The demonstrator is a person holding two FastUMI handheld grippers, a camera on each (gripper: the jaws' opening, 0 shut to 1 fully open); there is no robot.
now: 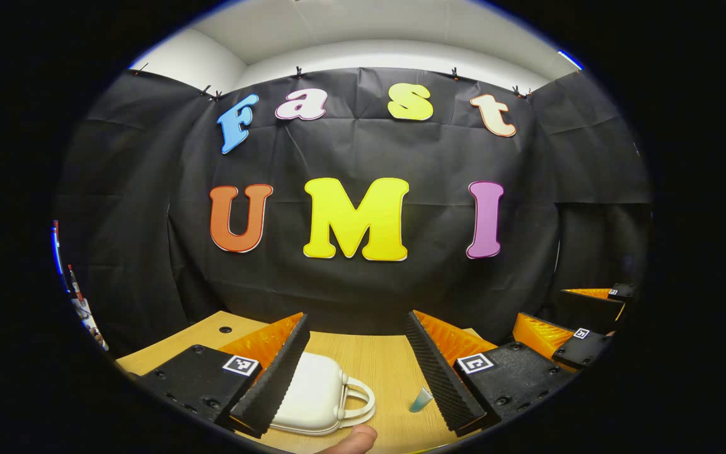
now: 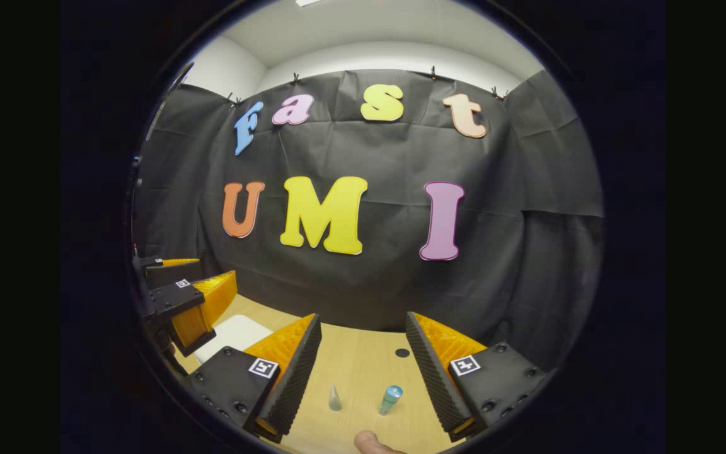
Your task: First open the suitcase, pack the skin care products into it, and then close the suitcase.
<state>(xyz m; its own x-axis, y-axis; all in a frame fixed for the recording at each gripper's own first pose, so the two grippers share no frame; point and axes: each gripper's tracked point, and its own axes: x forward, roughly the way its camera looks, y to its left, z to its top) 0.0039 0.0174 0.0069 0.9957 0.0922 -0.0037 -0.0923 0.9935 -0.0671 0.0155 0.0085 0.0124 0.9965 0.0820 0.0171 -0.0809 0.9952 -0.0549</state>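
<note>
While the white suitcase [image 1: 316,394] lies closed on the wooden table [image 1: 375,362], the opening step is not yet begun. The left gripper [image 1: 360,372] and the right gripper [image 2: 363,372] hang wide open, holding nothing. The teal bottle [image 2: 391,400] and the small cone-shaped tube [image 2: 334,398] stand near each other in front of the right gripper. Next, I think, the left gripper must come down to the suitcase's lid edge.
</note>
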